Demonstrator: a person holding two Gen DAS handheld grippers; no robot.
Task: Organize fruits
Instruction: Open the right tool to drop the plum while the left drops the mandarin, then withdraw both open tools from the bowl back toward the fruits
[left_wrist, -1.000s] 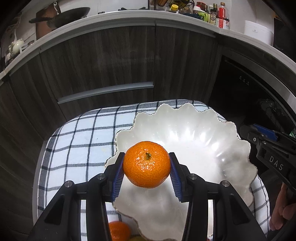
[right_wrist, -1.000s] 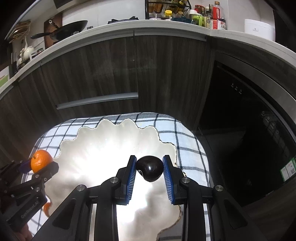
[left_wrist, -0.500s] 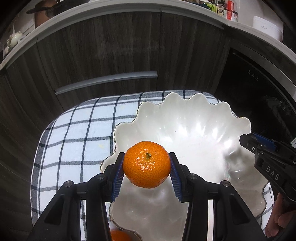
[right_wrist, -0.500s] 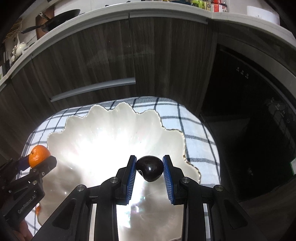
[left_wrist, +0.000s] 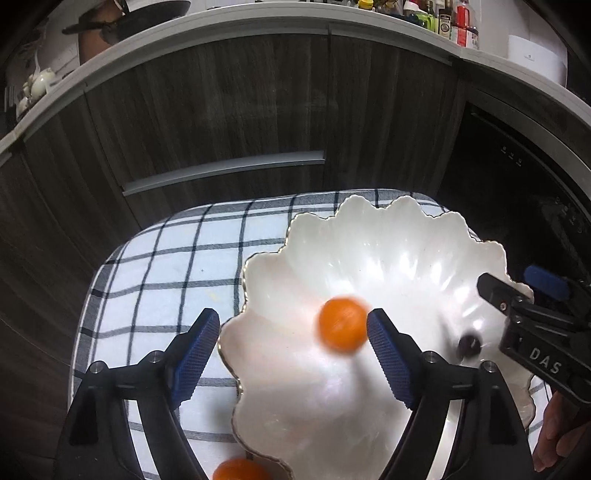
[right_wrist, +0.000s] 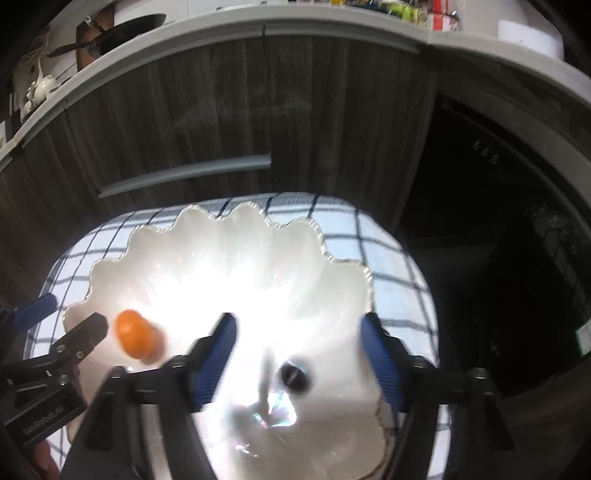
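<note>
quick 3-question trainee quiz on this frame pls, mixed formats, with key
1. True or false: the left gripper is clamped on the mandarin.
2. Multiple choice: the dark plum is A) between closed pads of the right gripper, B) inside the scalloped white bowl, C) on the checked cloth.
3. Fill in: a second orange fruit shows at the bottom edge of the left wrist view, ____ the bowl.

Key: 1. False, both grippers' jaws have just been opening and the mandarin, motion-blurred, is loose over the bowl. 2. B. 3. Outside.
</note>
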